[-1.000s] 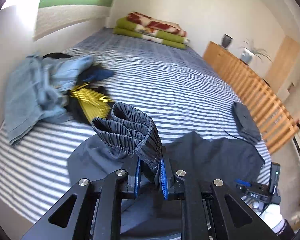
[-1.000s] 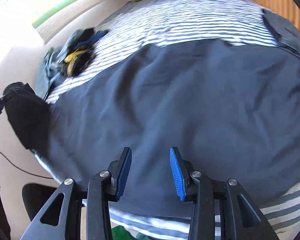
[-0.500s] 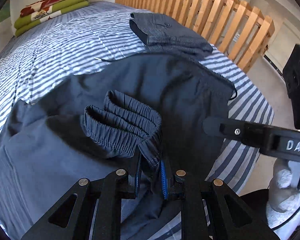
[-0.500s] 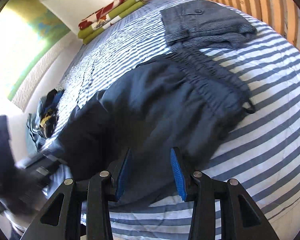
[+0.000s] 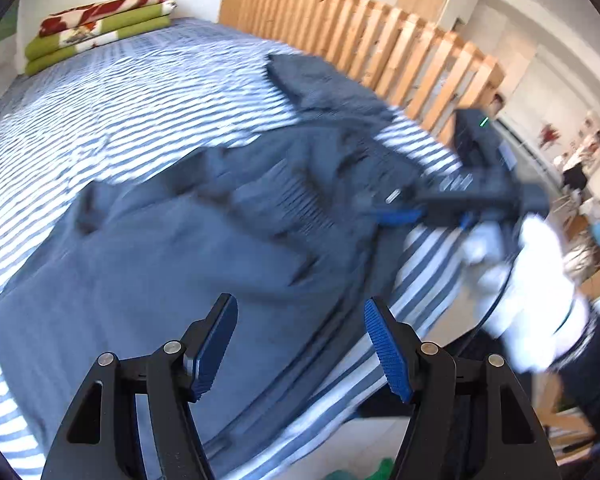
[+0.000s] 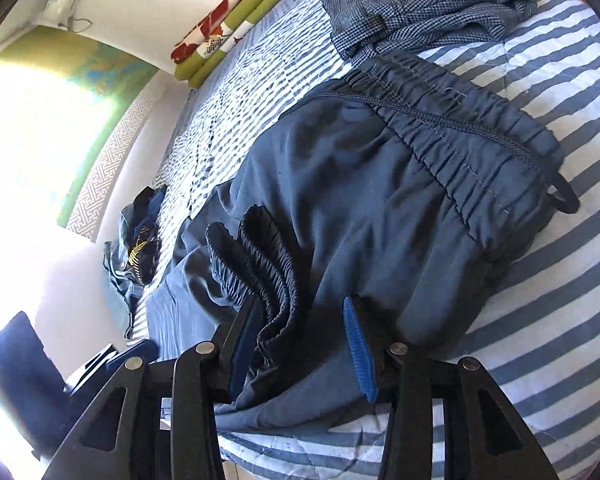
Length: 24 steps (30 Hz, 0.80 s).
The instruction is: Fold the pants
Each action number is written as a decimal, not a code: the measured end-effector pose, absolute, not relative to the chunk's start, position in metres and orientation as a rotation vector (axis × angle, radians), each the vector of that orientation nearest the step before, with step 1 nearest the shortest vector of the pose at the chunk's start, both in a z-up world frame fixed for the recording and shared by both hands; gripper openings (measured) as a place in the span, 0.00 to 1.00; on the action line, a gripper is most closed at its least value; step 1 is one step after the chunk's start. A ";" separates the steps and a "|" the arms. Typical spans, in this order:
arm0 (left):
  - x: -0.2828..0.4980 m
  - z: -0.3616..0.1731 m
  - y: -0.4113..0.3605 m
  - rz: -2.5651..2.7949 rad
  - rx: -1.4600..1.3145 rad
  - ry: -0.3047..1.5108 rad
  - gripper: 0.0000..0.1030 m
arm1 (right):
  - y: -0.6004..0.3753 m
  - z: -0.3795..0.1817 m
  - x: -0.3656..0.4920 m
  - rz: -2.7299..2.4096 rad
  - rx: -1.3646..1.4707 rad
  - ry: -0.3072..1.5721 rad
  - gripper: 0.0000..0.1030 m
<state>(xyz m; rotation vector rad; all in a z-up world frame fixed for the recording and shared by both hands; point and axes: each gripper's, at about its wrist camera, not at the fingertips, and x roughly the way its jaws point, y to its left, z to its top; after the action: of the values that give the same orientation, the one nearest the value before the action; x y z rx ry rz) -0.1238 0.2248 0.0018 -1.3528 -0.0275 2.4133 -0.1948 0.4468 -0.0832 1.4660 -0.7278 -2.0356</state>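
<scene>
Dark blue pants [image 5: 180,260] lie on the striped bed [image 5: 100,112], legs doubled back toward the elastic waistband [image 6: 460,132]. The bunched leg cuffs [image 6: 256,248] rest on top of the fabric. My right gripper [image 6: 300,344] is open, with the cuffs lying between its fingers against the left pad. The left gripper [image 5: 300,344] hangs open over the near part of the pants, holding nothing. In the left wrist view the right gripper [image 5: 396,210] appears blurred at the pants' right edge, held by a white-gloved hand [image 5: 540,280].
Folded grey pants [image 6: 420,12] lie just beyond the waistband. A wooden slat rail [image 5: 380,52] runs along the far side of the bed. Folded blankets [image 5: 100,28] sit at the head, and a pile of clothes [image 6: 136,248] lies near the wall.
The left gripper has let go of the cuffs, opened and drawn back. The cuffs now lie on the pants. The right gripper has moved in around them.
</scene>
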 end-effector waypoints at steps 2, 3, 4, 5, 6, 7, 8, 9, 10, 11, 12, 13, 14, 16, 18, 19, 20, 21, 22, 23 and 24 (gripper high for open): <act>-0.115 -0.013 0.205 2.446 -1.418 -0.007 0.58 | 0.443 -0.082 -0.197 -2.036 1.468 -0.724 0.39; -0.112 -0.022 0.193 2.437 -1.464 -0.032 0.57 | 0.441 -0.079 -0.197 -2.038 1.461 -0.718 0.39; -0.110 -0.030 0.182 2.436 -1.503 -0.063 0.54 | 0.439 -0.075 -0.196 -2.059 1.452 -0.704 0.39; -0.107 -0.035 0.173 2.447 -1.524 -0.081 0.49 | 0.435 -0.068 -0.194 -2.115 1.437 -0.670 0.39; -0.104 -0.041 0.164 2.460 -1.546 -0.093 0.47 | 0.431 -0.060 -0.189 -2.161 1.410 -0.623 0.39; -0.102 -0.044 0.159 2.465 -1.556 -0.104 0.43 | 0.425 -0.052 -0.185 -2.179 1.384 -0.574 0.39; -0.100 -0.046 0.153 2.466 -1.562 -0.118 0.43 | 0.417 -0.046 -0.182 -2.172 1.371 -0.530 0.38; -0.098 -0.048 0.148 2.466 -1.568 -0.129 0.43 | 0.408 -0.041 -0.179 -2.155 1.368 -0.487 0.38; -0.095 -0.050 0.144 2.468 -1.572 -0.134 0.43 | 0.397 -0.037 -0.177 -2.141 1.381 -0.430 0.37; -0.092 -0.051 0.143 2.464 -1.571 -0.137 0.43 | 0.387 -0.037 -0.176 -2.144 1.401 -0.373 0.34; -0.089 -0.051 0.140 2.457 -1.569 -0.143 0.43 | 0.379 -0.036 -0.176 -2.152 1.421 -0.322 0.34; -0.086 -0.051 0.138 2.451 -1.565 -0.150 0.43 | 0.374 -0.038 -0.175 -2.161 1.447 -0.290 0.34; -0.084 -0.052 0.137 2.444 -1.562 -0.150 0.43 | 0.372 -0.041 -0.176 -2.162 1.474 -0.278 0.34; -0.085 -0.058 0.135 2.432 -1.554 -0.140 0.43 | 0.374 -0.049 -0.176 -2.158 1.527 -0.282 0.34; -0.083 -0.059 0.140 2.411 -1.543 -0.128 0.43 | 0.373 -0.055 -0.177 -2.155 1.568 -0.268 0.34; -0.081 -0.060 0.140 2.403 -1.536 -0.120 0.43 | 0.369 -0.056 -0.177 -2.160 1.580 -0.242 0.34; -0.081 -0.061 0.143 2.399 -1.533 -0.106 0.43 | 0.368 -0.060 -0.175 -2.168 1.590 -0.213 0.32; -0.081 -0.061 0.144 2.398 -1.529 -0.096 0.43 | 0.365 -0.060 -0.174 -2.173 1.597 -0.190 0.23; -0.082 -0.062 0.147 2.394 -1.527 -0.093 0.43 | 0.364 -0.062 -0.174 -2.175 1.607 -0.168 0.15; -0.081 -0.061 0.147 2.390 -1.522 -0.100 0.43 | 0.362 -0.063 -0.174 -2.183 1.614 -0.154 0.11; -0.080 -0.059 0.146 2.385 -1.513 -0.116 0.43 | 0.363 -0.063 -0.174 -2.187 1.610 -0.154 0.09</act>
<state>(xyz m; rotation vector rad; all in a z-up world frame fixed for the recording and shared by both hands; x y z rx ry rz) -0.0803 0.1457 -0.0588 -1.5132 -0.1155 2.3845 -0.1735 0.3626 -0.0626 1.6105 -0.1536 -2.1867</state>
